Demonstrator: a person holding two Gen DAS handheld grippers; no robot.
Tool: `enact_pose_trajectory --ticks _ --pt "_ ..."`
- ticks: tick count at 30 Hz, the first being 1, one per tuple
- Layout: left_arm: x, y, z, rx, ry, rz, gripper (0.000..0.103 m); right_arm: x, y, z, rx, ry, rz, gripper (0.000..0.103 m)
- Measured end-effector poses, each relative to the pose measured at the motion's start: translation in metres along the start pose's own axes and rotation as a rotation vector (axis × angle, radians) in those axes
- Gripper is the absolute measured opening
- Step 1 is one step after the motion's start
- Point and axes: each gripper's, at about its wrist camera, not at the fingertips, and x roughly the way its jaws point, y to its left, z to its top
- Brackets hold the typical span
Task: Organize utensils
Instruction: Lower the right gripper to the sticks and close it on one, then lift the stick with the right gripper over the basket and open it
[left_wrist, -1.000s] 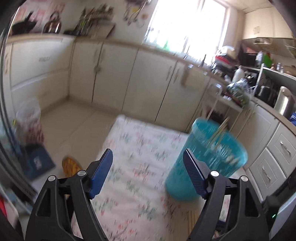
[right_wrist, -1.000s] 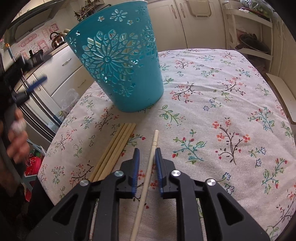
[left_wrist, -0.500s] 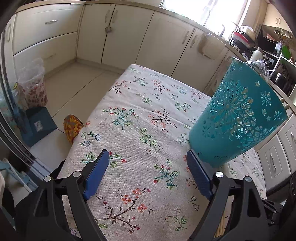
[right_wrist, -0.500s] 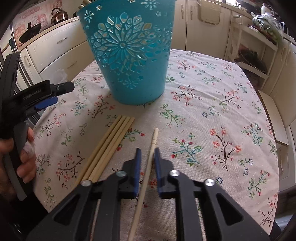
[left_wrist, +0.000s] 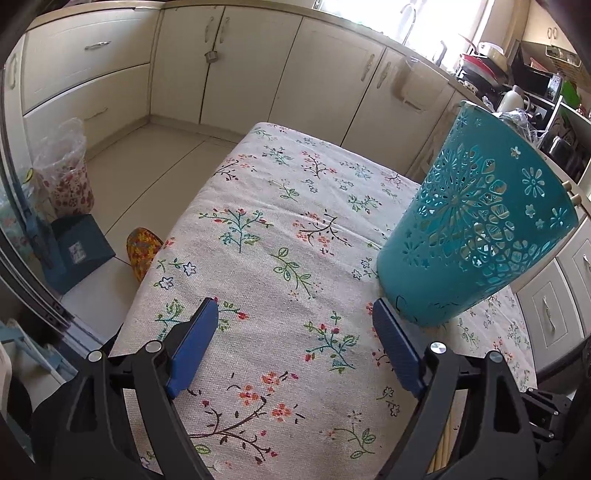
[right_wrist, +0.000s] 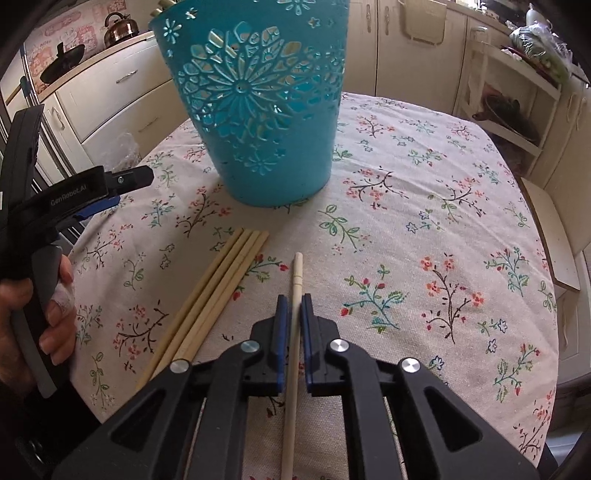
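A teal cut-out bucket (right_wrist: 258, 107) stands on the floral tablecloth (right_wrist: 424, 221); it also shows in the left wrist view (left_wrist: 476, 243), with chopstick ends at its rim. A pale single chopstick (right_wrist: 295, 295) lies between the narrowed jaws of my right gripper (right_wrist: 291, 306), pads close on both sides; contact is unclear. A bundle of wooden chopsticks (right_wrist: 218, 288) lies just left of it. My left gripper (left_wrist: 291, 325) is open and empty, low over the cloth, left of the bucket; it shows in the right wrist view (right_wrist: 110, 184).
Cream kitchen cabinets (left_wrist: 258, 66) surround the table. A plastic bag (left_wrist: 66, 166), a blue box (left_wrist: 77, 251) and a colourful slipper (left_wrist: 142, 247) lie on the floor at the left. A white shelf unit (right_wrist: 509, 103) stands at the back right.
My left gripper has swung down and in towards the table, still open. My right gripper has moved slightly forward along the pale chopstick, jaws still narrow around it.
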Motion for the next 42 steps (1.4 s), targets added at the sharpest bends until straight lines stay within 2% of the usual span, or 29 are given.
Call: enact_pose_trajectory --ticks 5,8,13,19,29,36,42 --pt "0.003 -0.001 -0.001 0.006 0.016 0.001 0.082 0.0 -0.003 0.002 0.034 0.008 0.011 0.008" --pt "0.004 -0.002 -0.001 0.01 0.02 0.004 0.082 0.0 -0.001 0.003 0.013 0.019 0.003 0.009" --pt "0.004 -0.002 -0.002 0.006 0.023 0.005 0.082 -0.002 -0.001 -0.001 0.025 -0.008 0.002 0.006" --pt "0.004 -0.001 -0.002 0.004 0.025 0.006 0.083 -0.017 -0.015 -0.008 0.151 -0.067 0.103 0.006" --pt "0.006 -0.005 -0.003 0.018 0.031 0.018 0.084 -0.039 -0.028 -0.002 0.238 -0.152 0.184 0.006" --pt "0.004 -0.003 -0.003 0.015 0.021 0.006 0.084 -0.069 -0.041 0.003 0.316 -0.277 0.268 0.006" --pt "0.005 -0.003 -0.003 0.012 0.028 -0.001 0.084 -0.101 -0.05 0.026 0.351 -0.423 0.341 0.006"
